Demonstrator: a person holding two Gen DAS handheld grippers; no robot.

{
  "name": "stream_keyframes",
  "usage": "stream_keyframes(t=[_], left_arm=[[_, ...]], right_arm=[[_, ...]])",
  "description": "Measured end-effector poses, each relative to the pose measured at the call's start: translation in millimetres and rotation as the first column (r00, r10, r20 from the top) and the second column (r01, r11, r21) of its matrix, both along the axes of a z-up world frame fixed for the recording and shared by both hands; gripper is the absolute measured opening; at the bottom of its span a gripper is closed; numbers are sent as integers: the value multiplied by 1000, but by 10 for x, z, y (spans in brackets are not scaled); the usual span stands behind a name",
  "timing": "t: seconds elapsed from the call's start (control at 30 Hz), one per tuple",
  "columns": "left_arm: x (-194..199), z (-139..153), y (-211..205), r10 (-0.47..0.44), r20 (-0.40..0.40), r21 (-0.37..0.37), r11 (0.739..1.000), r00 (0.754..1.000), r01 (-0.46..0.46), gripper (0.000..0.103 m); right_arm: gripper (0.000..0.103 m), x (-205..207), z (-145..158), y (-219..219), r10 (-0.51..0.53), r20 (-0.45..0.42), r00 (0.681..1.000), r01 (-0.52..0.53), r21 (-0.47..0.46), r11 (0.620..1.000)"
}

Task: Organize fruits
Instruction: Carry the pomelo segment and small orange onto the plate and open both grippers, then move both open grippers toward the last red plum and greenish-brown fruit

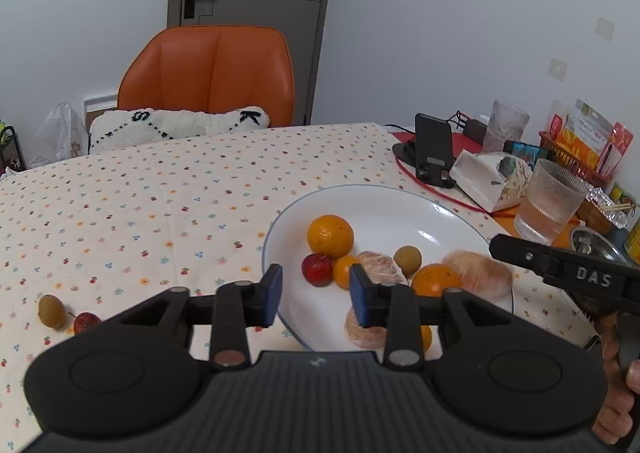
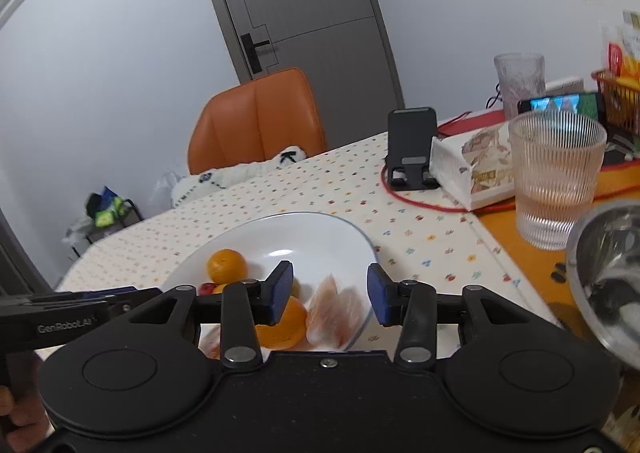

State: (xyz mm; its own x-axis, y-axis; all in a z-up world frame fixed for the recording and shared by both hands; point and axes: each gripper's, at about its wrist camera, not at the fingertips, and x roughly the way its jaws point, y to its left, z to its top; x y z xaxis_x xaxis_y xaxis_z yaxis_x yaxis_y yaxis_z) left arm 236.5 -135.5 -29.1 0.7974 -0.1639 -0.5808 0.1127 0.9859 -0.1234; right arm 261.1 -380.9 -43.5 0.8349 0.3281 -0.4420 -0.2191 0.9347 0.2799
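A white plate [image 1: 384, 209] holds a large orange [image 1: 330, 235], a red fruit [image 1: 317, 269], a longan [image 1: 407, 255], more oranges and peeled citrus [image 1: 380, 268]. A blurred peeled segment [image 1: 480, 273] lies at the plate's right side. My left gripper [image 1: 316, 293] is open and holds nothing, over the plate's near left rim. A longan [image 1: 51, 311] and a small red fruit [image 1: 87, 322] lie on the cloth far to the left. My right gripper [image 2: 330, 291] is open above the plate [image 2: 280, 219], and the blurred peeled segment [image 2: 336, 309] sits below its fingers, untouched.
A ribbed glass [image 2: 556, 177], a tissue box [image 2: 472, 169] and a phone stand [image 2: 412, 149] crowd the table's right side. A metal bowl [image 2: 608, 277] is close on the right. An orange chair [image 1: 208, 73] stands behind the table.
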Motion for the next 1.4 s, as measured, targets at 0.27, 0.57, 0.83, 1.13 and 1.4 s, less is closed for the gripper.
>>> stream_keyframes(t=[0.27, 0.57, 0.83, 1.13, 1.4], left_arm=[[-133, 98, 91, 21, 17, -4, 1000, 1000, -21, 64], [-314, 204, 265, 50, 33, 13, 999, 998, -51, 82], [-452, 256, 461, 85, 42, 15, 996, 996, -85, 86], [-574, 282, 656, 115, 40, 13, 993, 993, -115, 87], [-709, 276, 842, 138, 39, 22, 990, 990, -139, 87]], right_arm=[[66, -153, 67, 81, 43, 8, 999, -43, 16, 999], [85, -287, 130, 260, 93, 14, 996, -94, 24, 995], [96, -357, 170, 425, 139, 6, 990, -139, 37, 990], [103, -395, 184, 599, 172, 3, 985, -172, 51, 984], [103, -426, 123, 802, 218, -2, 976, -217, 62, 974]])
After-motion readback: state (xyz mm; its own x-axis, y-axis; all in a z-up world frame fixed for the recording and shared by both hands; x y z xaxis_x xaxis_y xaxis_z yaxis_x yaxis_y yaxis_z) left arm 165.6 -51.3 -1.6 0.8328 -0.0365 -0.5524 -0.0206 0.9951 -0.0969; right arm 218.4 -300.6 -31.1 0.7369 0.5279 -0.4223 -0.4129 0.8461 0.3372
